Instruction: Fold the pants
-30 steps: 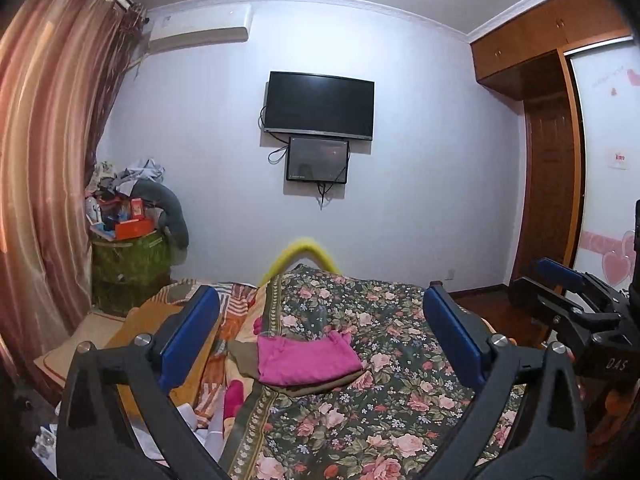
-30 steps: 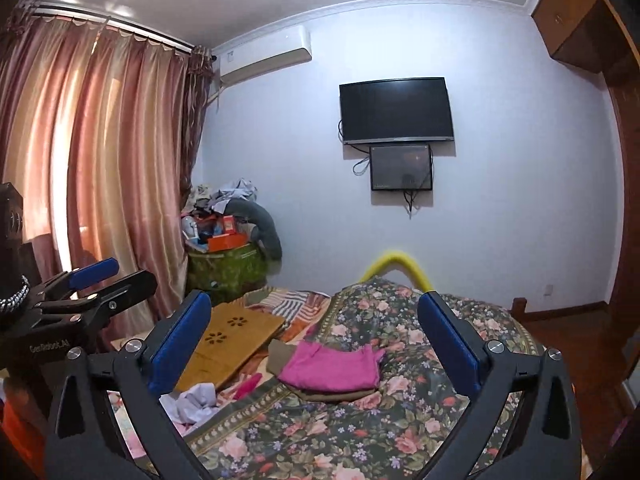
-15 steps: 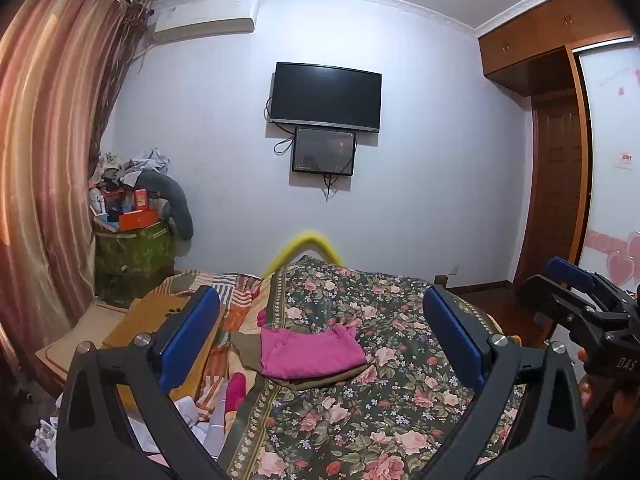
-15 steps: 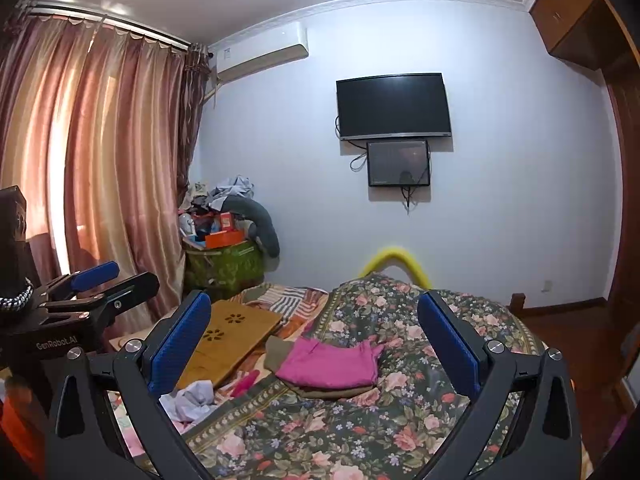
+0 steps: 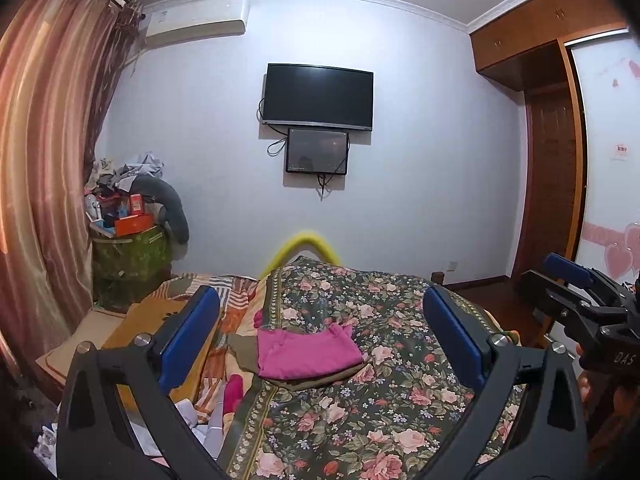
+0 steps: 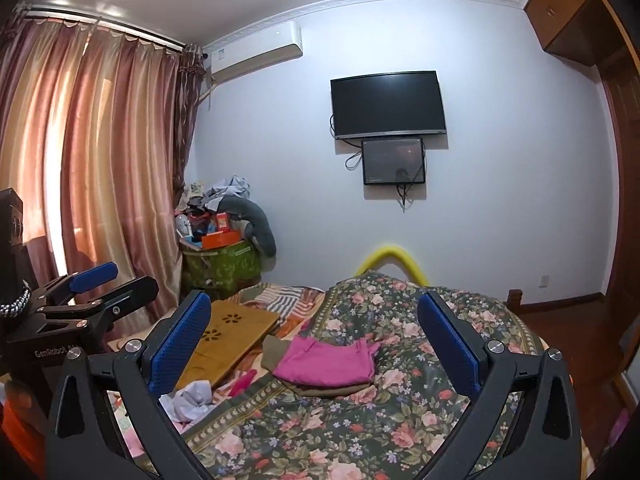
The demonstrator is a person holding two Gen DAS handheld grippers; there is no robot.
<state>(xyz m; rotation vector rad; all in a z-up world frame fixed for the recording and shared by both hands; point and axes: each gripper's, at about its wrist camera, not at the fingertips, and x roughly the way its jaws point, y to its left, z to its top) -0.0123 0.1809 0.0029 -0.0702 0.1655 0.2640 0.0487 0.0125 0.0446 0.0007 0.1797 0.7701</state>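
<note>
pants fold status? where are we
Looks done: the pink pants lie as a compact folded rectangle on top of an olive garment on the floral bedspread. In hand: nothing. The left gripper and right gripper are both open and raised off the bed. Left: nothing obvious; at most tidying the bunched waistband edge.

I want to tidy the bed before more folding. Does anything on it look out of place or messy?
The folded pink garment sits neatly on an olive one atop the floral bedspread. Left of them is clutter: a crumpled white cloth and a wooden lap tray lying on the bed. Both grippers are open and empty.
</note>
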